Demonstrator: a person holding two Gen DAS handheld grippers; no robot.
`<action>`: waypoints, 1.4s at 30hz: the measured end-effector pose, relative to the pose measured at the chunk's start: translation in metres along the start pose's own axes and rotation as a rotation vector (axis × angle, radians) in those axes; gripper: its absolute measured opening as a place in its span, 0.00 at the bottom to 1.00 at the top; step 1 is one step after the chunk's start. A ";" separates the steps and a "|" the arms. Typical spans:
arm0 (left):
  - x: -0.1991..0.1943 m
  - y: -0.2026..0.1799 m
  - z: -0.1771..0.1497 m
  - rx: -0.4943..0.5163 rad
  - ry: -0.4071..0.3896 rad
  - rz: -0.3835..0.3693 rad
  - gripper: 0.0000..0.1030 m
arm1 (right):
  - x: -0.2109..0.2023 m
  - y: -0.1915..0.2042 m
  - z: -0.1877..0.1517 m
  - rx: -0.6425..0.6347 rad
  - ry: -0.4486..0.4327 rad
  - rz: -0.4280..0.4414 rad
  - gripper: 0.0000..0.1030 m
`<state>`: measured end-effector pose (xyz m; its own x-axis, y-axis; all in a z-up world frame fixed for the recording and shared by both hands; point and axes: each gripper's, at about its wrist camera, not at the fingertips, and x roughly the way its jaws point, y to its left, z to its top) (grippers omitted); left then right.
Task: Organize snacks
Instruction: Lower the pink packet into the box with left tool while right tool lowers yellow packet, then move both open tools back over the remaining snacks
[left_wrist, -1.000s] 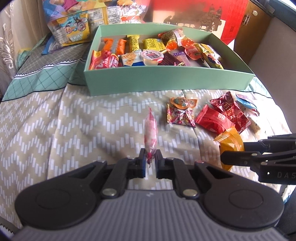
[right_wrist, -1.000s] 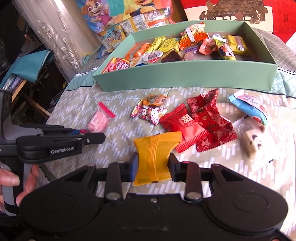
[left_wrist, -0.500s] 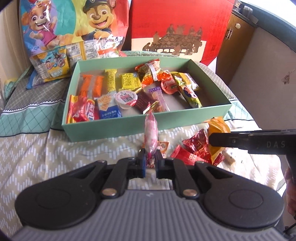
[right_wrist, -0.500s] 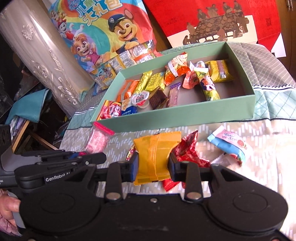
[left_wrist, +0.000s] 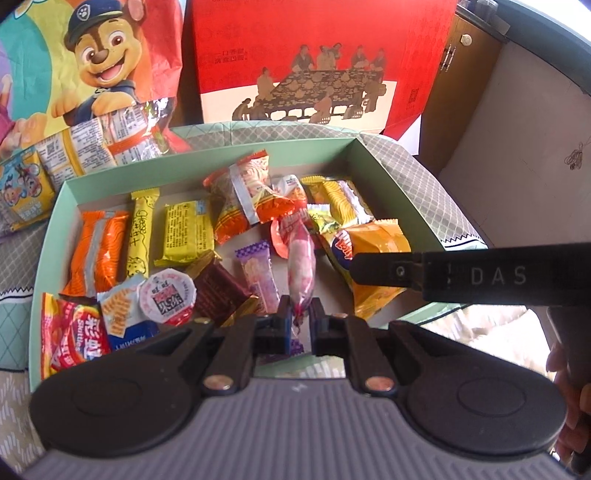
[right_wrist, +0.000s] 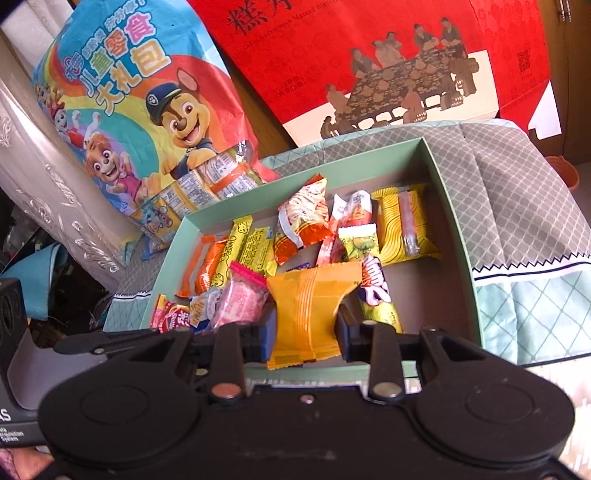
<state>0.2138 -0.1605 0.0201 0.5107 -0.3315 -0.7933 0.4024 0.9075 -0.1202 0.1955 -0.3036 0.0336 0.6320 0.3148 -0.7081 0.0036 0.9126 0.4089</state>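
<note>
My left gripper is shut on the tail of a pink wrapped candy that stands up over the middle of the mint-green box. My right gripper is shut on an orange-yellow snack packet, held above the box's near side. In the left wrist view the same packet shows at the right, pinched by the right gripper's black fingers. The pink candy appears left of the packet in the right wrist view. Several wrapped snacks lie inside the box.
A cartoon-dog snack bag and a red gift box stand behind the green box. The box rests on a grey and green patterned cloth. A wooden cabinet is at the far right. A hand shows at the right edge.
Both grippers have carried their snacks up and forward from the cloth in front of the box to over its inside. The loose snacks on the cloth have dropped out of view.
</note>
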 end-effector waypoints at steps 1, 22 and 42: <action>0.005 0.001 0.001 -0.003 0.007 0.000 0.09 | 0.005 -0.002 0.004 0.001 0.007 -0.002 0.31; -0.012 0.007 -0.011 -0.027 -0.036 0.090 0.99 | -0.001 -0.004 0.010 0.055 -0.055 -0.028 1.00; -0.051 -0.002 -0.058 -0.051 -0.031 0.062 1.00 | -0.057 -0.005 -0.042 0.063 -0.048 -0.073 1.00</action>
<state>0.1431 -0.1304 0.0267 0.5572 -0.2818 -0.7811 0.3309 0.9381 -0.1024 0.1270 -0.3152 0.0475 0.6649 0.2335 -0.7094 0.0991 0.9139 0.3937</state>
